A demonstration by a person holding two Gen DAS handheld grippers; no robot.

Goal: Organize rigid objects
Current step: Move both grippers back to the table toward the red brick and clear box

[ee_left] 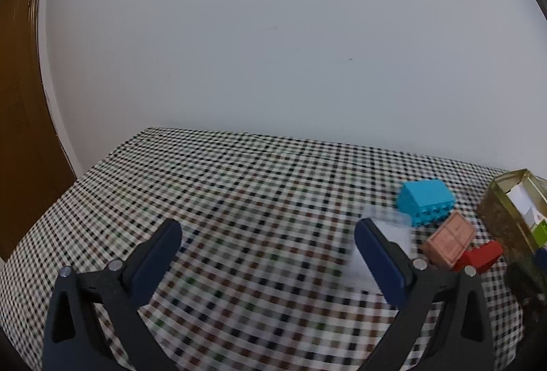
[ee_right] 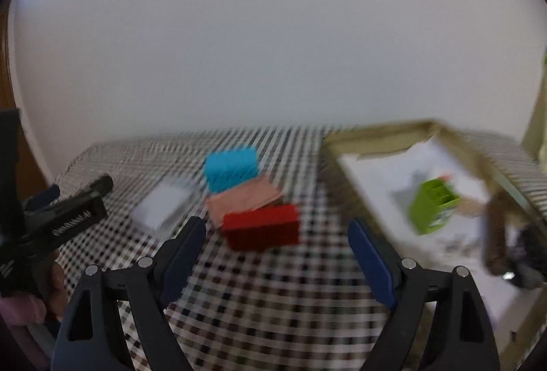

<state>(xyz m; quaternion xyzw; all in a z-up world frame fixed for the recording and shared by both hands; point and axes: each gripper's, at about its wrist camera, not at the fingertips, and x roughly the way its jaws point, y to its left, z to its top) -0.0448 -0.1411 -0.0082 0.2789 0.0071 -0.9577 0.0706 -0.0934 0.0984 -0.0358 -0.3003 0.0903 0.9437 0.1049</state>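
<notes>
A blue block [ee_left: 426,202], a pink flat block [ee_left: 448,242] and a red block [ee_left: 479,256] lie together on the checked tablecloth [ee_left: 239,193], with a clear flat piece [ee_left: 386,227] beside them. My left gripper [ee_left: 268,243] is open and empty, left of them. In the right wrist view my right gripper [ee_right: 277,234] is open and empty just before the red block [ee_right: 261,231], with the pink block [ee_right: 242,200] and blue block [ee_right: 230,169] behind it. A green block [ee_right: 432,208] lies in the box [ee_right: 376,173].
The olive-rimmed box also shows at the right edge of the left wrist view [ee_left: 502,217]. A clear flat piece [ee_right: 160,205] lies left of the blocks. The left gripper's body [ee_right: 65,217] shows at left. A white wall stands behind the table; a brown door [ee_left: 20,132] at left.
</notes>
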